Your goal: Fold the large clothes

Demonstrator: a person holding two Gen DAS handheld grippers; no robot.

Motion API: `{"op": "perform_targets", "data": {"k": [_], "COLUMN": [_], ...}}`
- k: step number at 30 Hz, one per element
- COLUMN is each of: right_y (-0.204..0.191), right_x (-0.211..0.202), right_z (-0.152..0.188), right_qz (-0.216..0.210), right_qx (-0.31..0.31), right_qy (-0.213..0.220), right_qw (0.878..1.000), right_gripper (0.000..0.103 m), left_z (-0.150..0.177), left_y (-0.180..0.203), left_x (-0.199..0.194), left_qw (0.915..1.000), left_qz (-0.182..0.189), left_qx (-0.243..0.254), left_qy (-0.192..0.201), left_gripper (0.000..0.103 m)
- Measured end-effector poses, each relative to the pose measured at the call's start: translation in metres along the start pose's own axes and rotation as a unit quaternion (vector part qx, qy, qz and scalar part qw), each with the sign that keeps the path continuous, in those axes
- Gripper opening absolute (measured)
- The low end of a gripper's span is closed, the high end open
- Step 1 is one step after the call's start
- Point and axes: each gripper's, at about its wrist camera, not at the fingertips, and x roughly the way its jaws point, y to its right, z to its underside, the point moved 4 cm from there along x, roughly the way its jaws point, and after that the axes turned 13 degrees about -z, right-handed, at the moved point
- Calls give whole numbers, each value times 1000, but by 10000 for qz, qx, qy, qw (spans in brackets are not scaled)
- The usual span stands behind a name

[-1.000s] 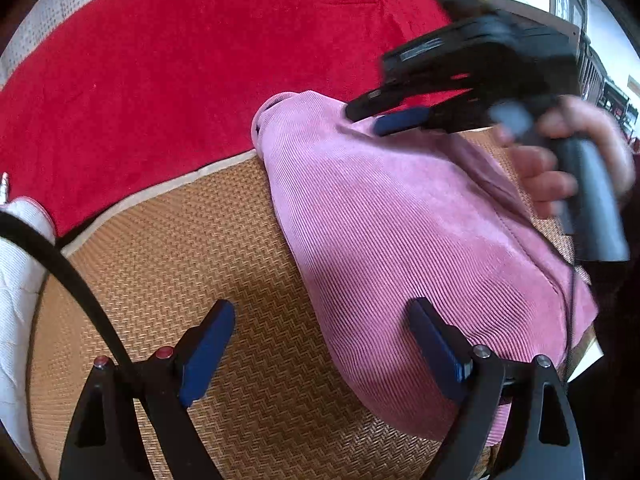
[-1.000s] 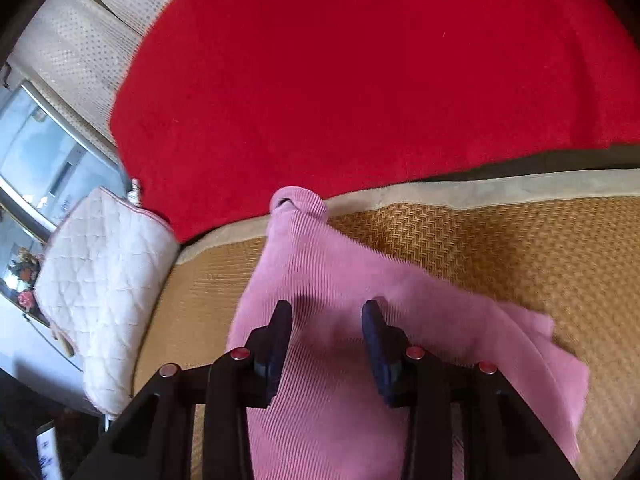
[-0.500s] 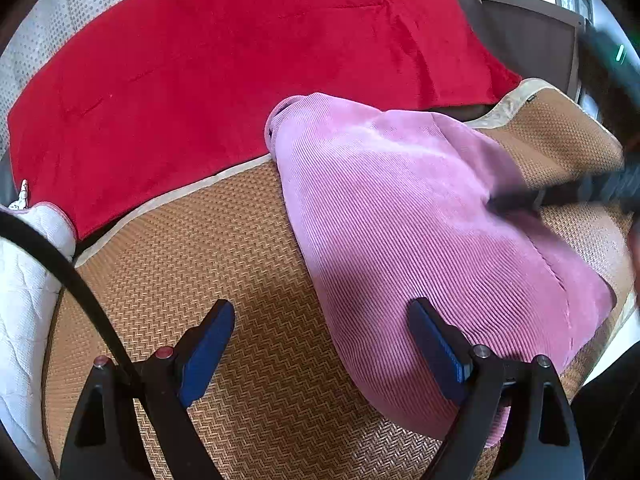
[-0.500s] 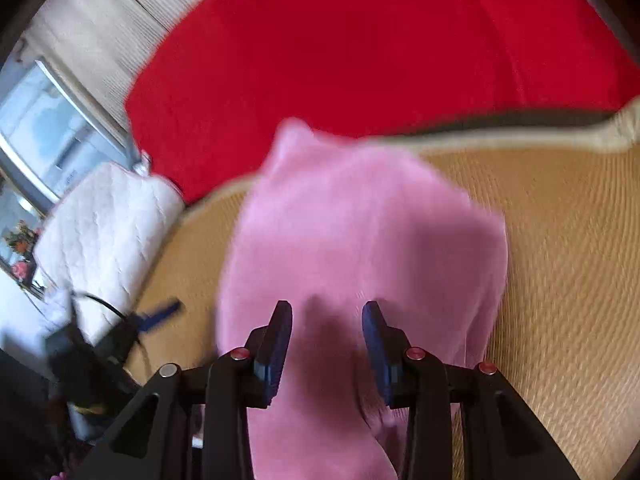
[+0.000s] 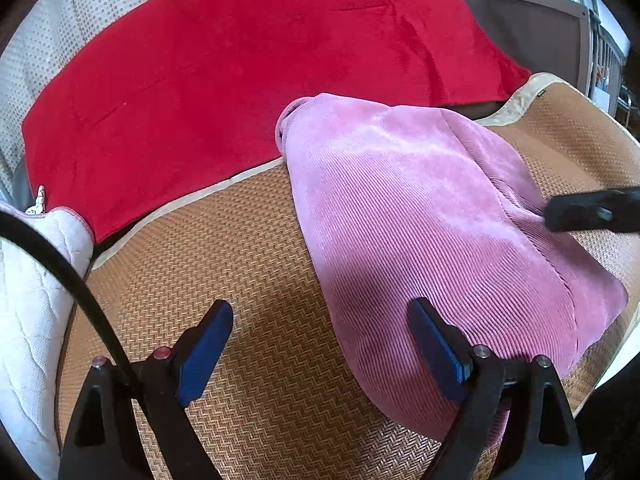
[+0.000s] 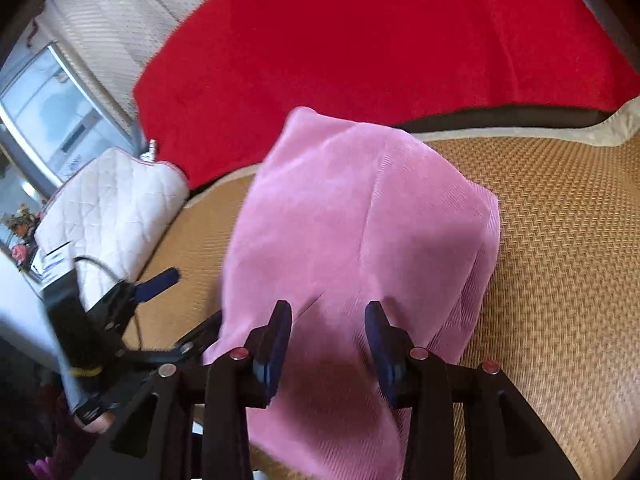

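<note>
Pink corduroy garment (image 5: 420, 216) folded on woven mat (image 5: 248, 272), ahead of both. Left hand-held gripper (image 5: 320, 344) wide open, empty, straddling near edge; right hand-held gripper (image 6: 328, 340) part-open above cloth, gripping nothing, poised to smooth.

The left tool (image 5: 320, 344) is a black frame of angular, cut-out arms carrying two flat blue pads (image 5: 206, 350), with small round screws, one red-capped and the others silvery, set along the arms; a thick black cable (image 5: 76, 288) curves across its left side. The right tool (image 6: 328, 340) has the same black frame, dark blue pads (image 6: 276, 344) and red-capped screws. In the right view the left tool has a black handle with a yellow band and a thin black wire.
</note>
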Motion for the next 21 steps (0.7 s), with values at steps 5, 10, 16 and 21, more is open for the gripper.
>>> {"op": "perform_targets", "data": {"k": [5,10,16,21], "right_y": [-13,-3,-3,5], "right_x": [0,30,27,16], "right_z": [24,35,34,35], "right_qz": [5,220,147,45], "right_qx": [-111,-87,-42,8], "right_qy": [-142,-435,-385,-373], "right_qw": [9998,9988,9991,9993], "right_gripper": [43,43,45,46], "left_z": [0,1,7,8], "left_y": [1,5,4,4], "left_x": [1,-1,-3,-6], "left_qw": [10000,9997,9993,9991], "left_qz": [-52,-218,-350,-417], "left_qx": [31,70,-62,-66], "left_qy": [32,74,66,82], "left_gripper": [90,90,90,90]}}
